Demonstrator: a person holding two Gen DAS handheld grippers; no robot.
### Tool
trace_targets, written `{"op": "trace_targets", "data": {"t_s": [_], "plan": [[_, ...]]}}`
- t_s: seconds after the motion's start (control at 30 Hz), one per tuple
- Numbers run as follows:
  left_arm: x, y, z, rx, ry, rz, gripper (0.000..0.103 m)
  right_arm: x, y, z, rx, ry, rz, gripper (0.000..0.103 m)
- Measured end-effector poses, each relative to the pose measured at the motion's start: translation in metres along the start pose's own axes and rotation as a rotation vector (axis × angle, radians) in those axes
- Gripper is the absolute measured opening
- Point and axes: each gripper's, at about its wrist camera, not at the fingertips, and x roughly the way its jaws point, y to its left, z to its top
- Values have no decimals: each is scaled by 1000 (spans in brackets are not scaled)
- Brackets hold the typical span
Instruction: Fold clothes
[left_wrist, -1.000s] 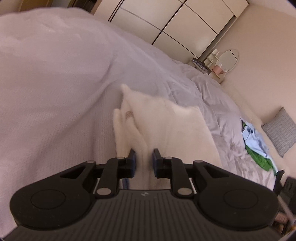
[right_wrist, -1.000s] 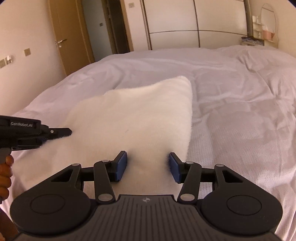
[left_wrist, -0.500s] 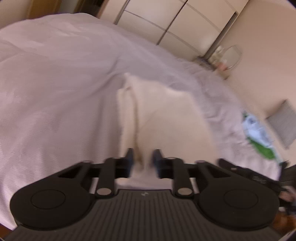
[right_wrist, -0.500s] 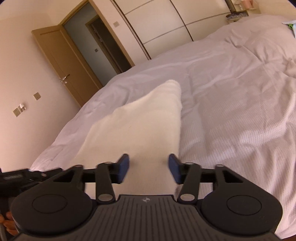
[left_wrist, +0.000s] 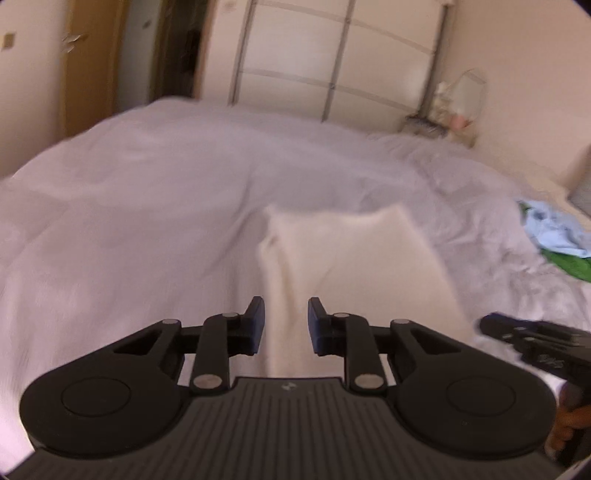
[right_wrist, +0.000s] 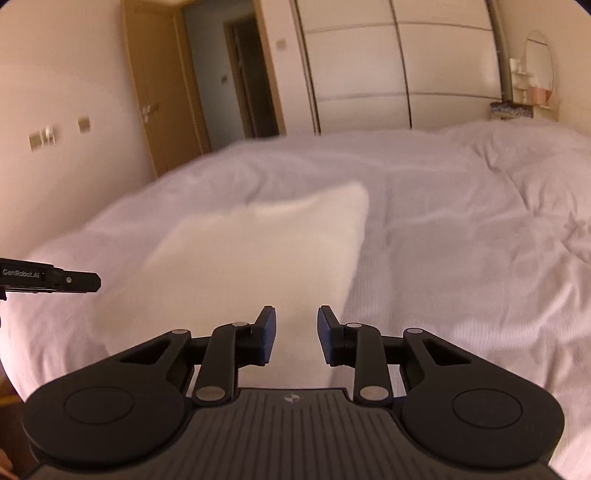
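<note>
Garment: a white fluffy garment (left_wrist: 354, 273) is laid flat on the bed (left_wrist: 147, 229), near the front edge, already folded to a rough rectangle; a narrower folded strip is seen along its left side in the left wrist view. Both views are blurred, so no finer detail can be read.
Left gripper (left_wrist: 284, 321): jaws are held apart, a clear gap shown between the blue pads; the garment's near edge is seen through the gap – contact cannot be told.
Right gripper (right_wrist: 295, 334): jaws are likewise parted, nothing clamped; it is placed over the garment's near right corner.
Cross views: the right gripper's body is seen at the lower right of the left wrist view, with fingers of a hand (left_wrist: 569, 424) wrapped on its grip; the left gripper's tip is seen at the left edge of the right wrist view, beside the garment.
Surroundings: a crumpled blue and green pile of clothes (left_wrist: 554, 236) is left on the bed well to the right of the garment; a grey cushion (left_wrist: 583, 192) is cut off by the frame edge past it.
Background: wardrobe doors (right_wrist: 399, 62) and a wooden door (right_wrist: 166, 85) are seen behind the bed; a small shelf with an oval mirror (right_wrist: 541, 66) is set in the far right corner.
Obstructions: no object is seen on the bed between either gripper and the garment – the bedcover is only wrinkled toward the right.
</note>
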Motion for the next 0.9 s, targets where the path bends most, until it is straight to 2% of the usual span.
{"op": "trace_targets", "data": {"t_s": [0.07, 0.17, 0.23, 0.33, 0.5, 0.6, 0.67, 0.77, 0.9], "plan": [[-5, -9, 5, 44, -26, -18, 20, 2, -2, 3, 12, -8, 16, 30], [24, -14, -16, 80, 59, 7, 17, 14, -2, -4, 12, 33, 25, 30], [40, -7, -26, 54, 74, 22, 21, 23, 0, -14, -28, 58, -4, 36], [56, 2, -33, 14, 88, 32, 22, 35, -1, -22, -45, 99, -13, 36], [41, -7, -14, 15, 105, 51, 19, 35, -1, -9, -12, 144, -9, 36], [26, -14, 11, 45, 42, 41, 18, 27, -7, 8, 30, 101, 4, 36], [29, -13, 27, 51, 23, 17, 18, 24, -12, 21, 53, 72, 11, 35], [54, -9, 47, 89, 33, -8, 16, 38, -25, 38, 62, 48, 8, 35], [102, 0, 58, 111, 100, -28, 13, 62, -43, 50, 74, 58, 28, 35]]}}
